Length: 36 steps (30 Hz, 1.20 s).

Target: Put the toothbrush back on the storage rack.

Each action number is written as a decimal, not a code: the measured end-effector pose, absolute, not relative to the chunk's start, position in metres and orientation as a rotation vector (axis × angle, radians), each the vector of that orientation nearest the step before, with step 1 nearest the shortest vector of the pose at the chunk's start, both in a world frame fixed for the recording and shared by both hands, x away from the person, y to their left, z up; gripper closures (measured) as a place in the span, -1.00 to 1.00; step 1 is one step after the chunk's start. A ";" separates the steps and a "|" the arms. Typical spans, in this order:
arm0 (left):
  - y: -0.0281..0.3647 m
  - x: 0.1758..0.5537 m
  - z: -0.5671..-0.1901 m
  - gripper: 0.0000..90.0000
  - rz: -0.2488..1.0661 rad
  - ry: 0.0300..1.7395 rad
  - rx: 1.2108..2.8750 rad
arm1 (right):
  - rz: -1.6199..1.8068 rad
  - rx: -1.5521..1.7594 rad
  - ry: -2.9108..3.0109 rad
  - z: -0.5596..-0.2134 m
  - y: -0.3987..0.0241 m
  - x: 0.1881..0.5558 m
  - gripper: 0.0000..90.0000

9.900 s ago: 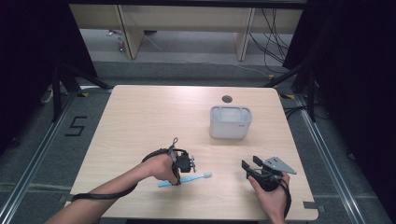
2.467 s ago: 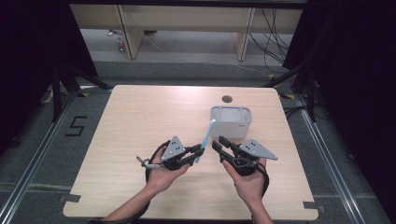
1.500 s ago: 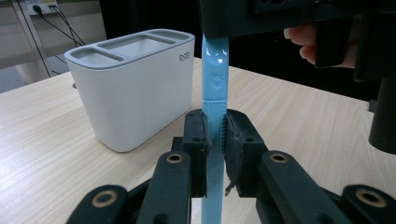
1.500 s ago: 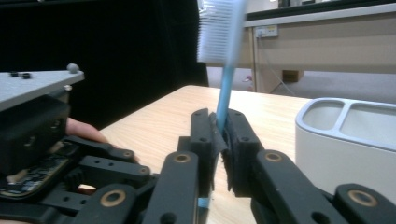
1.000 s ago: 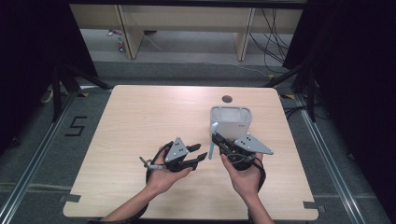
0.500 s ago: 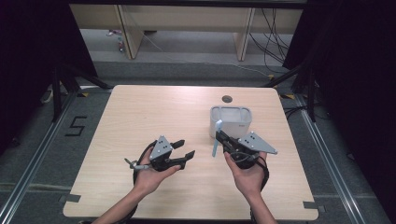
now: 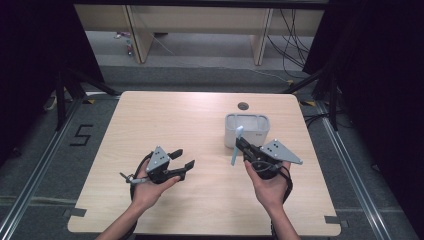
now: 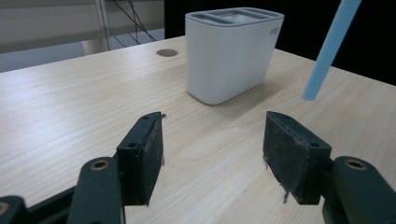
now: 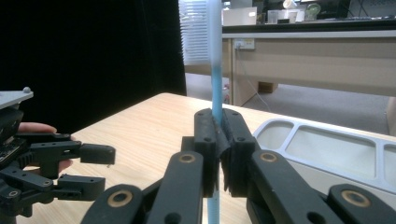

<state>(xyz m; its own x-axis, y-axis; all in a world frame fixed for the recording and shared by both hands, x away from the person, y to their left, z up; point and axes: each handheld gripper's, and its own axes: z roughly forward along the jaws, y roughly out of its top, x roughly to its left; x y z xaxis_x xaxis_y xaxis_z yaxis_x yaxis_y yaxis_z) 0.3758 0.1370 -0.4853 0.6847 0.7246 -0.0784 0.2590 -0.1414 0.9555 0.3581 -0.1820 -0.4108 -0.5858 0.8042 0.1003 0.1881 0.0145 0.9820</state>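
My right gripper [image 7: 240,146] is shut on a light blue toothbrush [image 7: 236,146], held about upright just in front of the white holder [image 7: 260,133]. In the right gripper view the pads [image 9: 207,135] clamp the handle of the toothbrush [image 9: 215,60], bristles on top, above the holder's slotted top [image 9: 327,135]. My left gripper [image 7: 183,158] hovers over the table's middle-left; its jaws have just been opening and nothing is between them. In the left gripper view my left gripper [image 8: 212,154] faces the holder [image 8: 229,56], with the toothbrush handle [image 8: 329,51] at upper right.
A dark round hole [image 7: 243,105] sits in the wooden table [image 7: 165,115] behind the holder. Beyond the far edge stand wooden shelf legs [image 7: 137,40] and floor cables [image 7: 295,45]. The left gripper [image 9: 95,170] also appears at the left of the right gripper view.
My left gripper has drawn away to the left from the right gripper and its jaws stand wider. The right gripper keeps the toothbrush by the holder, almost still.
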 end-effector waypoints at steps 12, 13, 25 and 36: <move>0.165 0.370 -0.503 -0.17 0.545 0.857 1.660 | 1.598 1.018 1.779 -0.409 -0.187 0.359 0.92; 0.167 0.369 -0.505 -0.17 0.550 0.864 1.660 | 1.607 1.028 1.782 -0.408 -0.187 0.359 0.91; 0.176 0.364 -0.515 -0.18 0.580 0.886 1.628 | 1.594 1.015 1.761 -0.405 -0.192 0.361 0.91; 0.173 0.363 -0.522 -0.23 0.603 0.866 1.616 | 1.582 1.025 1.755 -0.401 -0.198 0.363 0.91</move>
